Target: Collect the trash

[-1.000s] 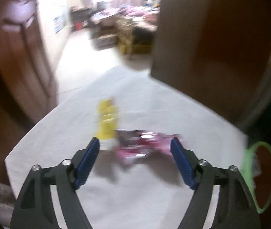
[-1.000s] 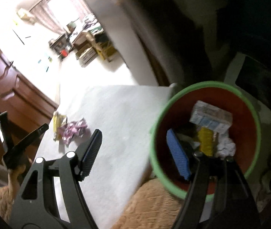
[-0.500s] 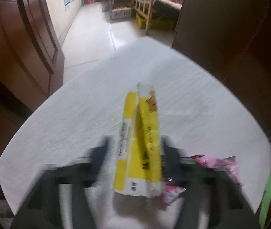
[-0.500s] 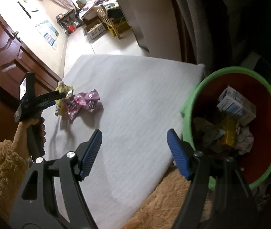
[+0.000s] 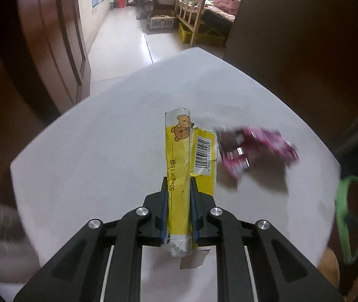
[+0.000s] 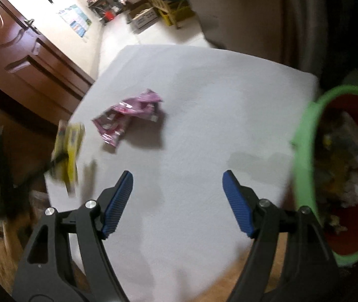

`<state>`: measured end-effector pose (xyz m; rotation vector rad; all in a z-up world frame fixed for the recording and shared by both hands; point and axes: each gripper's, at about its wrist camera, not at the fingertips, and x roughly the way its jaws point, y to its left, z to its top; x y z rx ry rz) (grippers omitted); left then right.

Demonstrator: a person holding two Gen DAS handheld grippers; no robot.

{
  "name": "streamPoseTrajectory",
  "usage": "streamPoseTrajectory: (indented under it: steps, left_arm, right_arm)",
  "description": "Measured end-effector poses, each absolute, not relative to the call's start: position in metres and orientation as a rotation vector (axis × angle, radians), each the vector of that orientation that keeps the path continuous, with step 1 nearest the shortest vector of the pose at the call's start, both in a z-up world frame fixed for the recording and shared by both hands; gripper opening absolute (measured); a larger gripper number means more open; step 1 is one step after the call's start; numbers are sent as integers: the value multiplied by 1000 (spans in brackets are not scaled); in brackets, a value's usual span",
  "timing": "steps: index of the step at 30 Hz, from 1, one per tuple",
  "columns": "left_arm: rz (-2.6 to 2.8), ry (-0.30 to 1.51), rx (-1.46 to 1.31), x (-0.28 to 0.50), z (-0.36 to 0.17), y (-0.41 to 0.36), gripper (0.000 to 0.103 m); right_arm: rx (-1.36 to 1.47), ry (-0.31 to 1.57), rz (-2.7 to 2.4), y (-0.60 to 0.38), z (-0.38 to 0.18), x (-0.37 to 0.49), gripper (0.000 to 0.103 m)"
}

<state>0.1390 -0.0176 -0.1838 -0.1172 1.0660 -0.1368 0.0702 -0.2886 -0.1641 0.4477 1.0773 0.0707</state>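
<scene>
Gripping item one: left gripper [image 5: 179, 193], jaws clamped on a yellow box [image 5: 180, 176], flattened, bear print at its far end, barcode panel to the right of the jaws. The box runs lengthwise between the blue pads [image 5: 164, 216] and sticks out well ahead of them; its torn near end pokes back behind them. From the right wrist view the same box [image 6: 68, 151] shows blurred, lifted clear of the table, far to the left of the right jaws.

Item two: right gripper [image 6: 177, 201], jaws wide apart, nothing between them, above the white table [image 6: 204, 100].

Item three: pink wrapper [image 5: 254, 148], crumpled, lying on the table ahead and to the right of the left jaws, just beside the box's far half; whether they touch cannot be told. In the right wrist view the wrapper [image 6: 126, 118] lies ahead and to the left of the open jaws, well apart from them.

Item four: bin [image 6: 305, 151], green rim, red inside, close by the right-hand finger, off the table's edge, holding mixed trash. It shows at the far right edge of the left view [image 5: 340, 216].

Item five: wooden doors [image 5: 48, 37], beyond the table on the left.
</scene>
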Motion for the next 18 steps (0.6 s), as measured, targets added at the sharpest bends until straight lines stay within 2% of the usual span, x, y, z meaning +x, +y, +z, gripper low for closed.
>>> streamPoseTrajectory:
  steps: [2,7,14,16,17,18]
  left_arm:
    - [-149,1062,-118,126,-182,-12,12]
    - [-131,1056,-71,116,-183,-6,13]
    - [-135,1030,-120,112,-176,3,13]
    - [-134,1012,-114,111,-172,6,13]
    - [-132,1006,-112,110,-171,6,13]
    - [-131,1002,-113,110,-170,7,13]
  right_arm:
    - [481,1070,86,-279,-169,91,83]
    - [618,1101,40,-262,-192,146,84]
    - [600,1177,-61,-233,-215,202,85]
    - [572,1203,-73,-226,-223,208,82]
    - [568,1208,-69,-223,-225,209,72]
    - [571,1213,-54,-220,-228,209,66]
